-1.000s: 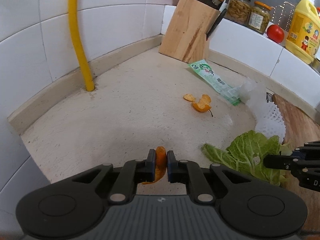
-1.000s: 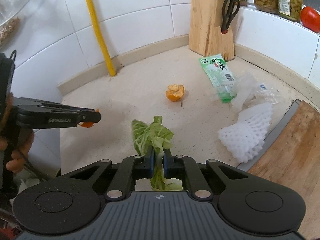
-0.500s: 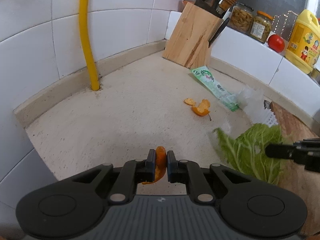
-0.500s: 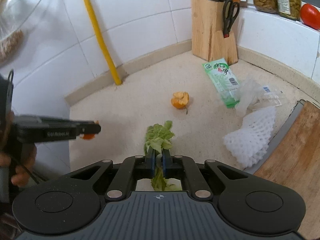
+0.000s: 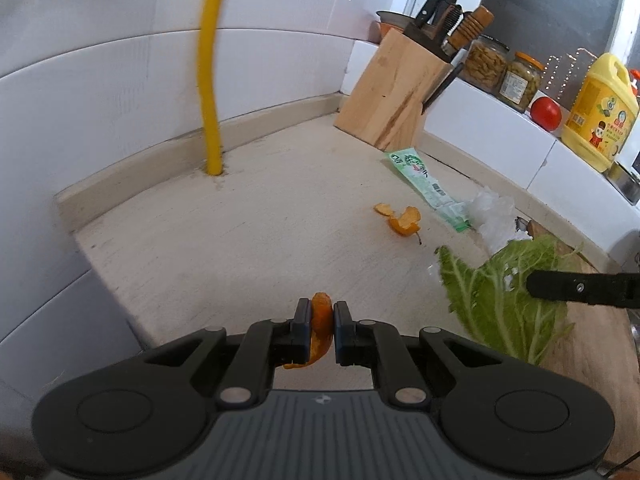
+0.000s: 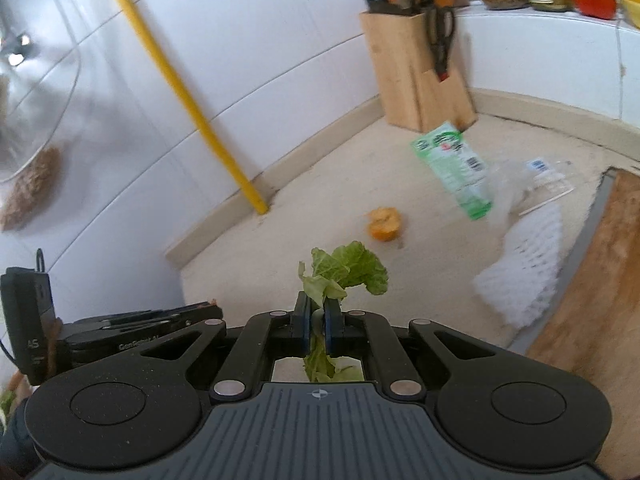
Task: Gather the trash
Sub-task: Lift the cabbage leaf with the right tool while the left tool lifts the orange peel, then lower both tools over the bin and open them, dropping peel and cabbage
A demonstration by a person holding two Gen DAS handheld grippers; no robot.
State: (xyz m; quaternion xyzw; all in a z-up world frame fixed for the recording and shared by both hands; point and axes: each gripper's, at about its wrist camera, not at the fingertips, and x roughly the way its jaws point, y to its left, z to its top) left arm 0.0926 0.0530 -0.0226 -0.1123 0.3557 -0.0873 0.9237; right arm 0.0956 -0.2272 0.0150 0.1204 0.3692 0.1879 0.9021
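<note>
My left gripper (image 5: 320, 318) is shut on a piece of orange peel (image 5: 318, 330), held above the near-left edge of the counter. My right gripper (image 6: 316, 318) is shut on a green cabbage leaf (image 6: 348, 270), lifted off the counter; the leaf also shows in the left wrist view (image 5: 504, 300). More orange peel (image 5: 402, 220) lies mid-counter, also in the right wrist view (image 6: 385, 223). A green wrapper (image 5: 426, 182), clear plastic (image 5: 492, 212) and a white foam net (image 6: 524, 268) lie beyond it.
A wooden knife block (image 5: 394, 96) stands in the back corner. A yellow pipe (image 5: 212, 80) runs up the tiled wall. Jars (image 5: 486, 66), a tomato (image 5: 546, 114) and a yellow bottle (image 5: 596, 112) sit on the ledge. A wooden cutting board (image 6: 600, 280) lies at the right.
Both grippers have risen and pulled back from the counter with their loads. The cabbage leaf now hangs clear of the surface. The right view has swung left and tilted.
</note>
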